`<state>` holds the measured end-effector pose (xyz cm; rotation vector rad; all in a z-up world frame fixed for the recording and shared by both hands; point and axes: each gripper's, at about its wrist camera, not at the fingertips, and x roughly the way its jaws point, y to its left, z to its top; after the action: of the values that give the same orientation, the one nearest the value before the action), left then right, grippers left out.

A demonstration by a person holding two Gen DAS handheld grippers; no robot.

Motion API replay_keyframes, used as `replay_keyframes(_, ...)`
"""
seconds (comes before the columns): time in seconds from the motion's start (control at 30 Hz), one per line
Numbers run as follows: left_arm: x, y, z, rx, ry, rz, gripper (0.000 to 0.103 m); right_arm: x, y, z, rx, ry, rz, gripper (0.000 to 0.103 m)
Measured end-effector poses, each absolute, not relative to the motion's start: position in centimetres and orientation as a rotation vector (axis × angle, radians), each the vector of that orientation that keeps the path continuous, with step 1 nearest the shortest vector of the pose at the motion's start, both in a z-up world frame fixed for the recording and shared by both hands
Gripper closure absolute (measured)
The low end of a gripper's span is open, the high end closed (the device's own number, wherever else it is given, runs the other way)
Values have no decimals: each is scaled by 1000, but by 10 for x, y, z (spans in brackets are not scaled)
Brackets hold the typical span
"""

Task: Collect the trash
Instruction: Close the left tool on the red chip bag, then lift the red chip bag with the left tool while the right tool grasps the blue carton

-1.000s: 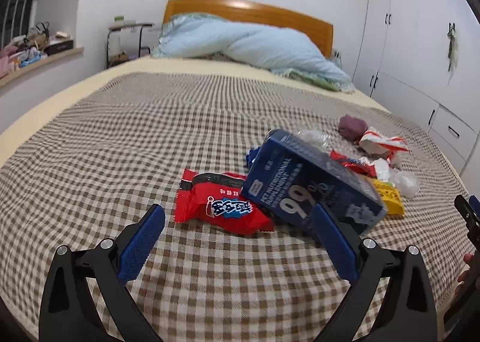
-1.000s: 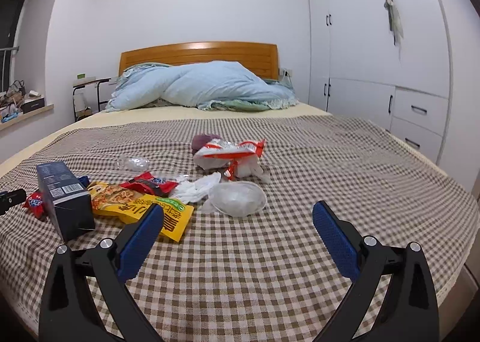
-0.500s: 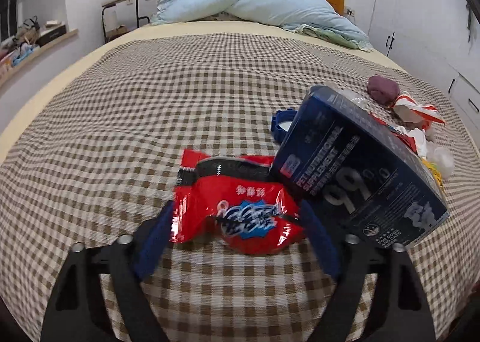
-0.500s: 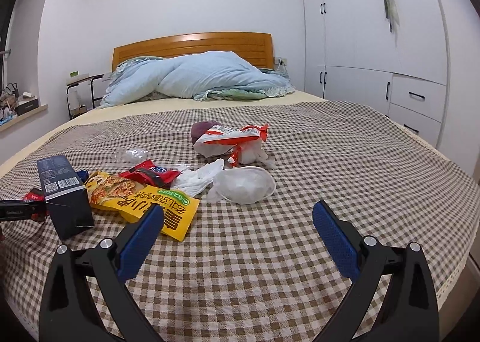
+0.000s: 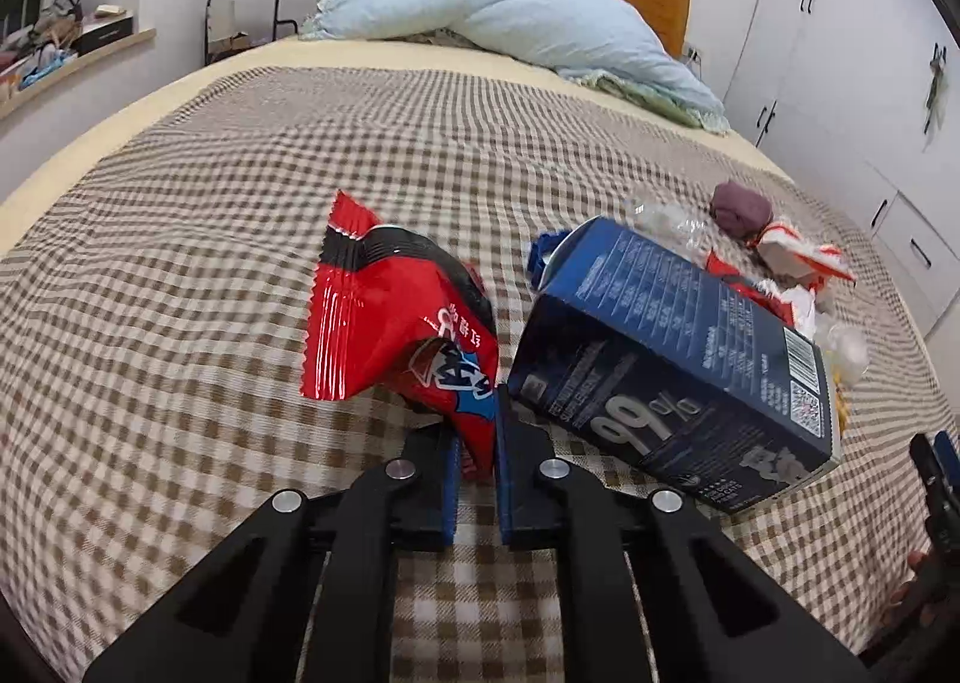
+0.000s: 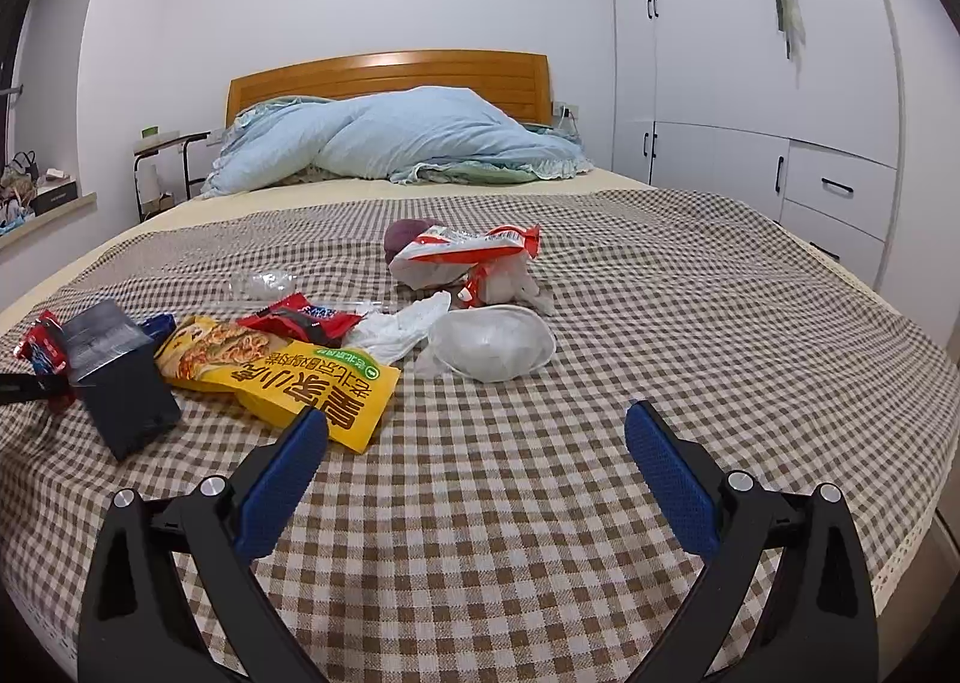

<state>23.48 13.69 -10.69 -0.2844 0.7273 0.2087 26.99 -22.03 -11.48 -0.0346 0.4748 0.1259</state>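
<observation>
L gripper point(image 5: 477, 437), jaws having just been closing, is now clamping the near corner of the red snack wrapper point(image 5: 390, 317), whose long axis is running up and away, crimped end tilting left, just left of the dark blue box point(image 5: 666, 359) reading "99%". R gripper point(image 6: 474, 479) is hanging spread wide w/ nothing between its pads, just past the yellow noodle pack point(image 6: 282, 377). Beyond the box, bare checked blanket point(image 5: 180, 239) is stretching to the pale blue duvet point(image 5: 510, 29).

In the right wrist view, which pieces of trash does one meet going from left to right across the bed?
Red snack packet → dark blue box → yellow noodle packet → white crumpled tissue → white bowl-shaped mask. The items farther back overlap these, so I leave them out.
</observation>
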Motion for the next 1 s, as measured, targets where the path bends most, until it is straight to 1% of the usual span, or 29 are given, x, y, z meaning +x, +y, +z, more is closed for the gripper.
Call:
replay_keyframes(0.3,195,141,-68,-369,522,228,98,270,-210,-121,-90,474,132,8)
replay_keyframes(0.57,199,116,-60,-352,497,167,98,266,-197,-122,-168,443,139,8)
replay_keyframes(0.8,205,103,-56,-347,465,161,98,270,-201,-117,-89,464,212,8)
replay_keyframes(1.0,209,106,-62,-356,488,161,98,266,-168,-111,-120,463,373,8)
